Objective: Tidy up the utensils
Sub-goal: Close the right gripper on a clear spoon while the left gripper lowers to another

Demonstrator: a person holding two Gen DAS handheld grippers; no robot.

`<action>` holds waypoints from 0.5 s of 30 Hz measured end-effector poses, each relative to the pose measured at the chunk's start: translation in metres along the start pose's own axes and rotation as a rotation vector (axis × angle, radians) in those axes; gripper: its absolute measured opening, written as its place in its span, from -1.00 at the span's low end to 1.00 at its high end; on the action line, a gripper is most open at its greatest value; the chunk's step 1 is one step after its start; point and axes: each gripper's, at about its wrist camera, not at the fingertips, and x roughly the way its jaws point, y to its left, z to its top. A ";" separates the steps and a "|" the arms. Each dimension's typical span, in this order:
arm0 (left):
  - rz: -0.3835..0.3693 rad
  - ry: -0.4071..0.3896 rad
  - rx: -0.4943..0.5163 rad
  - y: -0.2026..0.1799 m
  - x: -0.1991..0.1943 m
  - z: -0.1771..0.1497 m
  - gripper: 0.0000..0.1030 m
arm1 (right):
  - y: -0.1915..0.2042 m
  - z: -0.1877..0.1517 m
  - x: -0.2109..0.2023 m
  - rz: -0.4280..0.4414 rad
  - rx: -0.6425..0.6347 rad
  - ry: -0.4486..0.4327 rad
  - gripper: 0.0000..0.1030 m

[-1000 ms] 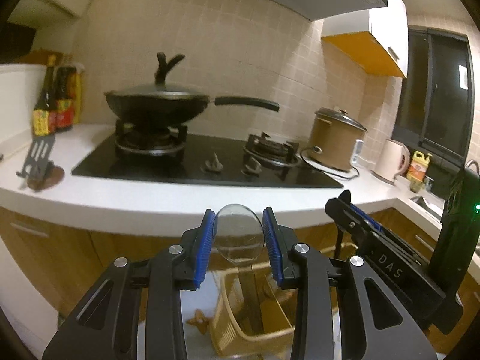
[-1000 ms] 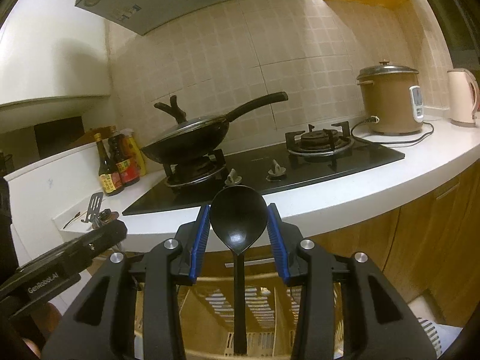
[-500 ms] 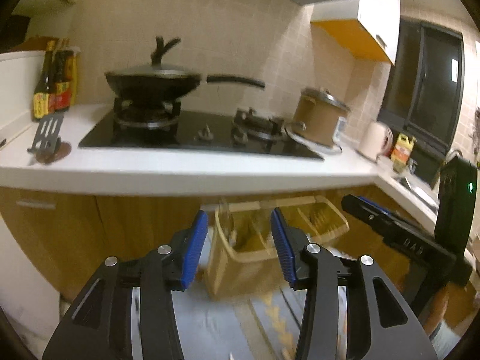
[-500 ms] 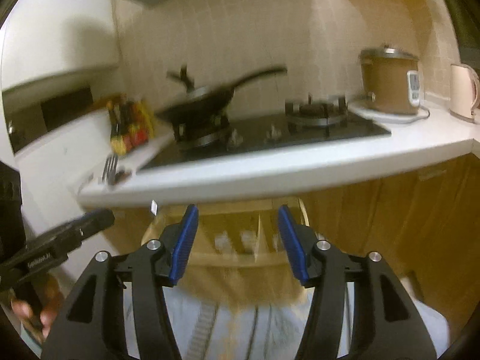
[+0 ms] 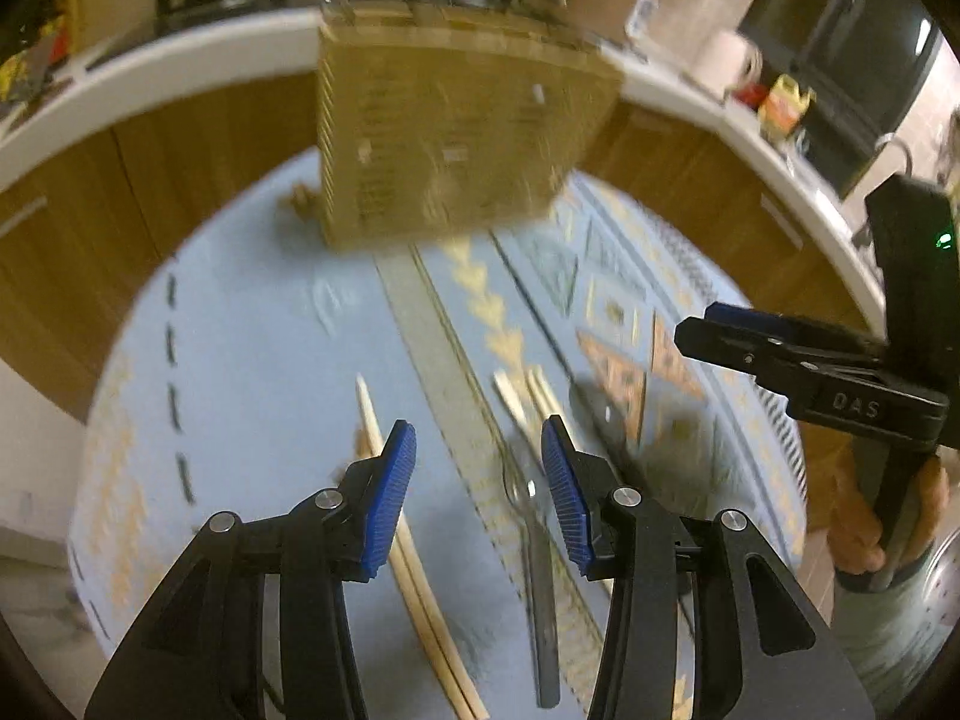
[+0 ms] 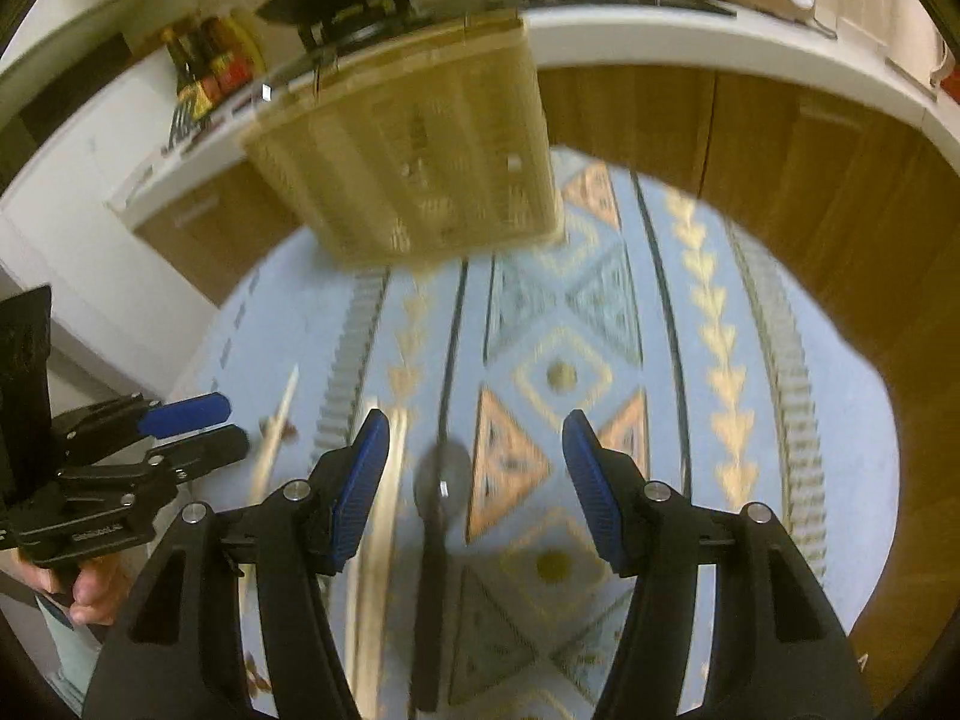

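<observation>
A tan slotted utensil basket [image 5: 456,132] stands at the far edge of a round table with a blue patterned cloth [image 5: 252,360]; it also shows in the right wrist view [image 6: 414,156]. My left gripper [image 5: 477,489] is open and empty above the cloth. Wooden chopsticks [image 5: 414,564] lie under its left finger, more chopsticks [image 5: 522,396] lie ahead, and a metal spoon with a dark handle [image 5: 531,540] lies by its right finger. My right gripper [image 6: 474,480] is open and empty over the same spoon [image 6: 441,480]. Chopsticks [image 6: 279,426] lie to its left.
A curved white counter [image 5: 150,60] with wooden cabinets runs behind the table, with a stove and wok on it. The right gripper shows at the right of the left wrist view [image 5: 810,372]; the left gripper shows at the left of the right wrist view [image 6: 138,438].
Both grippers held spoons upright over the basket a second ago, then opened and let them go. Both have since tilted down toward the tablecloth and the utensils lying on it.
</observation>
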 end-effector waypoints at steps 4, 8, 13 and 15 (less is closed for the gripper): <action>0.038 0.072 0.035 -0.012 0.026 -0.012 -0.18 | 0.002 -0.023 0.005 -0.020 -0.005 0.021 -0.03; 0.120 0.096 0.090 -0.029 0.042 -0.019 -0.16 | 0.005 -0.039 0.008 -0.044 -0.021 0.029 -0.13; 0.161 0.107 0.115 -0.041 0.055 -0.021 -0.16 | 0.010 -0.048 0.019 -0.044 -0.041 0.062 -0.27; 0.180 0.100 0.123 -0.045 0.058 -0.020 -0.16 | 0.013 -0.050 0.020 -0.065 -0.053 0.057 -0.27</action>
